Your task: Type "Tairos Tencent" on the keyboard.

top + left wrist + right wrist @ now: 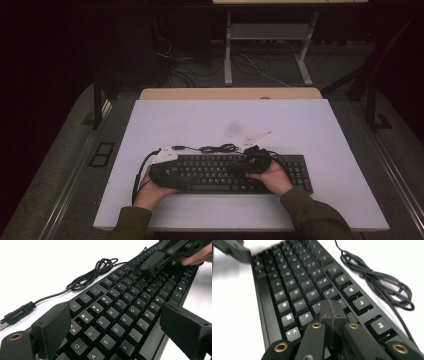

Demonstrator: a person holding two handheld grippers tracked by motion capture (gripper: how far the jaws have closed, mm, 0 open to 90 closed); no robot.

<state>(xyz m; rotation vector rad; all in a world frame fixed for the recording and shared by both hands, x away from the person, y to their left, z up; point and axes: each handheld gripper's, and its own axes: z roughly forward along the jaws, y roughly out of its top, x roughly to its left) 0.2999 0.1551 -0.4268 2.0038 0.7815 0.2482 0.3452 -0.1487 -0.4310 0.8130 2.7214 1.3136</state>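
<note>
A black keyboard (215, 175) lies along the near side of the white tabletop (300, 125). Its cable (220, 148) is coiled just behind it, with the USB plug (17, 313) loose on the table. My left gripper (172, 175) is at the keyboard's left end. In the left gripper view its jaws (117, 327) stand wide apart over the letter keys (117, 315), open with nothing gripped. My right gripper (248, 165) is over the keyboard's right half. It is shut, and its joined tips (332, 312) point down at the keys (294, 290) near the upper rows. Whether they touch a key I cannot tell.
A person's hands and green sleeves (310, 215) come in from the table's near edge. A wooden strip (230, 93) borders the far edge. Beyond it are a desk frame's legs (228, 50) and loose floor cables (200, 70). Dark floor surrounds the table.
</note>
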